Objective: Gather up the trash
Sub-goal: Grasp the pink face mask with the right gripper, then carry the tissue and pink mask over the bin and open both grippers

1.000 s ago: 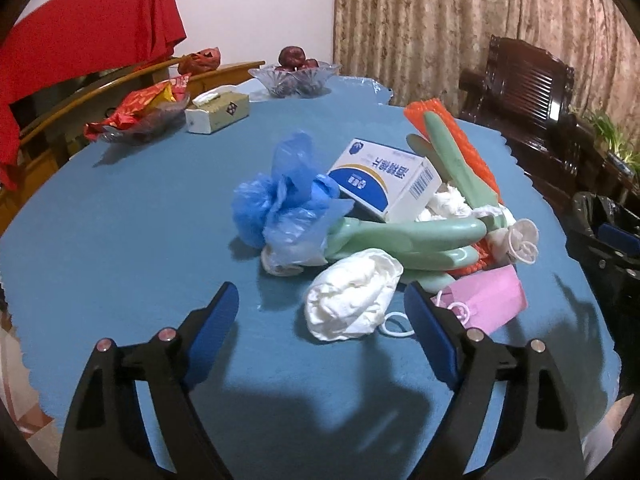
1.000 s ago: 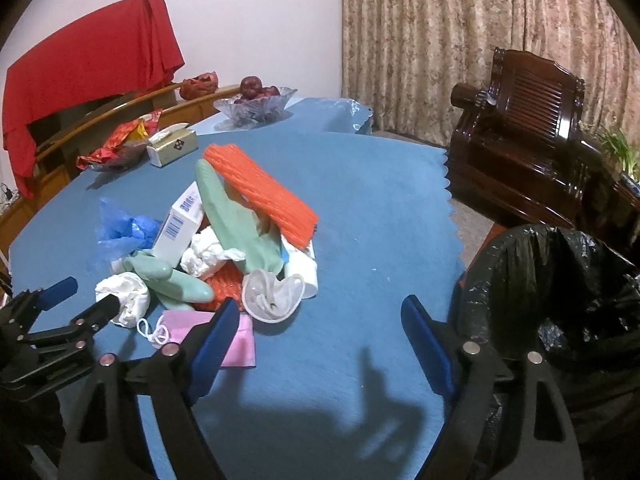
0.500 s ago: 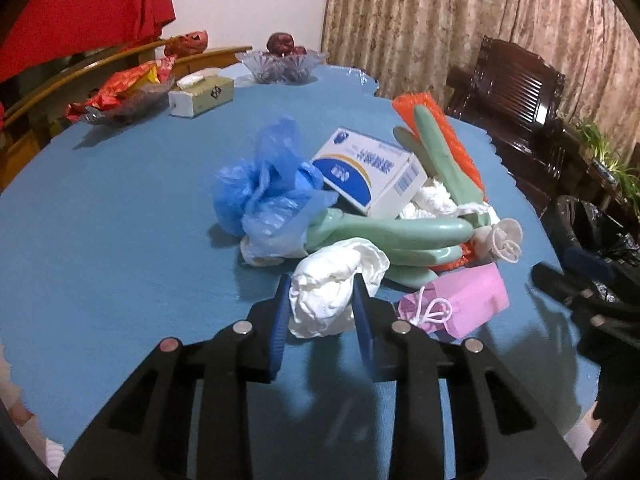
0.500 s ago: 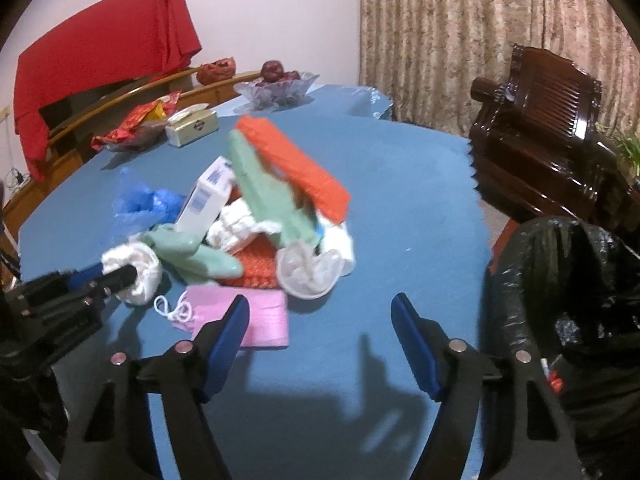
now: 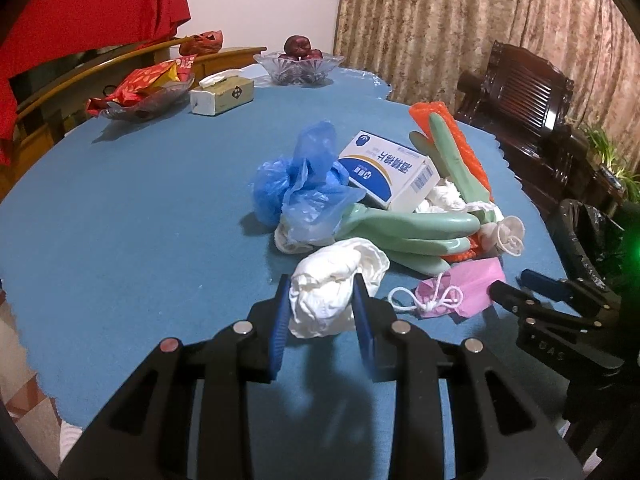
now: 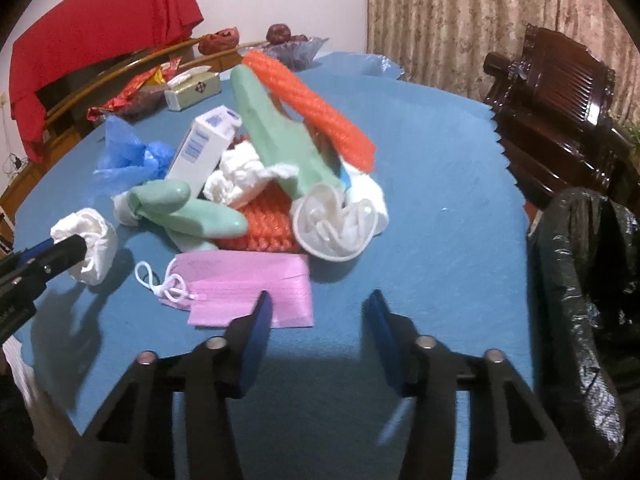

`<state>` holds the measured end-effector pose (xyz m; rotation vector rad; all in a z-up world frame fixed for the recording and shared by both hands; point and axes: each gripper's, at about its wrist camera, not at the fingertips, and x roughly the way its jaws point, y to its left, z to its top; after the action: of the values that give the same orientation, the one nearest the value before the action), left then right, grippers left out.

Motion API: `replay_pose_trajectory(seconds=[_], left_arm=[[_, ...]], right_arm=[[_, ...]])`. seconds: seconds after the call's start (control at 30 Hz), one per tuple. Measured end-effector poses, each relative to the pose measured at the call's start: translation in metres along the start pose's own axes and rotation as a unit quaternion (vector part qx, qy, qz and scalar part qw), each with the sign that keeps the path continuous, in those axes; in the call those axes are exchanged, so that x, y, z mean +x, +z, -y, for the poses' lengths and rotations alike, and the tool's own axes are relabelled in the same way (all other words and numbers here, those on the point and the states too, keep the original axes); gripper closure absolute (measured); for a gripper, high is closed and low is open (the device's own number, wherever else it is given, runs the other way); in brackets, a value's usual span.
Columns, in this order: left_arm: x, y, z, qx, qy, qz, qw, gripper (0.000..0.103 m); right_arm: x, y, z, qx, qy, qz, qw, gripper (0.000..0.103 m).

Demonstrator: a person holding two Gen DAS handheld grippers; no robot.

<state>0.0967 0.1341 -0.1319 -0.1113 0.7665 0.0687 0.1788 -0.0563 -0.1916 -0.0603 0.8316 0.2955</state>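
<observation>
1. Gripping: your left gripper (image 5: 322,312) clamps the white crumpled wad (image 5: 332,292) at the trash pile's near edge on the blue table (image 5: 140,220).
2. Your right gripper (image 6: 318,320) is closing, nothing between its jaws; the pink mask (image 6: 248,288) lies just beside its left finger.

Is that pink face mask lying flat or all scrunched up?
Mostly flat. The pink face mask lies spread on the blue tablecloth, its white ear loops bunched at one end.

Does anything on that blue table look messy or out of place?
Yes: a jumble of trash sits mid-table: green rubber gloves, a box lying tilted on a blue bag, a pink mask, a crushed cup.
</observation>
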Motion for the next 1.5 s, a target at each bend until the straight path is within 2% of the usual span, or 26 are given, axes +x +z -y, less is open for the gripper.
replay_pose_trajectory(seconds=[0.1, 0.17, 0.23, 0.5, 0.83, 1.17, 1.5], left_arm=[[0.001, 0.000, 0.001, 0.000, -0.001, -0.001, 1.0000, 0.074], [0.001, 0.000, 0.000, -0.001, -0.001, -0.002, 1.0000, 0.074], [0.001, 0.001, 0.000, 0.000, -0.001, -0.001, 1.0000, 0.074], [-0.009, 0.007, 0.008, 0.005, -0.003, 0.010, 0.9999, 0.074], [-0.033, 0.022, 0.050, 0.029, -0.037, 0.037, 0.9982, 0.074], [-0.044, 0.038, 0.116, 0.061, -0.093, 0.056, 0.9922, 0.074], [-0.043, 0.044, 0.190, 0.098, -0.155, 0.058, 0.9814, 0.074]], right_arm=[[-0.001, 0.001, -0.005, -0.011, 0.018, -0.005, 1.000, 0.084], [-0.004, 0.001, -0.006, -0.016, 0.023, -0.004, 1.000, 0.094], [-0.006, 0.001, -0.004, -0.012, 0.027, -0.001, 1.000, 0.097], [-0.044, 0.011, 0.006, -0.003, 0.037, 0.032, 0.999, 0.098], [-0.104, 0.028, 0.038, 0.018, 0.018, 0.091, 0.996, 0.098], [-0.156, 0.028, 0.101, 0.051, -0.041, 0.132, 0.989, 0.098], [-0.188, 0.013, 0.167, 0.094, -0.111, 0.148, 0.978, 0.098]])
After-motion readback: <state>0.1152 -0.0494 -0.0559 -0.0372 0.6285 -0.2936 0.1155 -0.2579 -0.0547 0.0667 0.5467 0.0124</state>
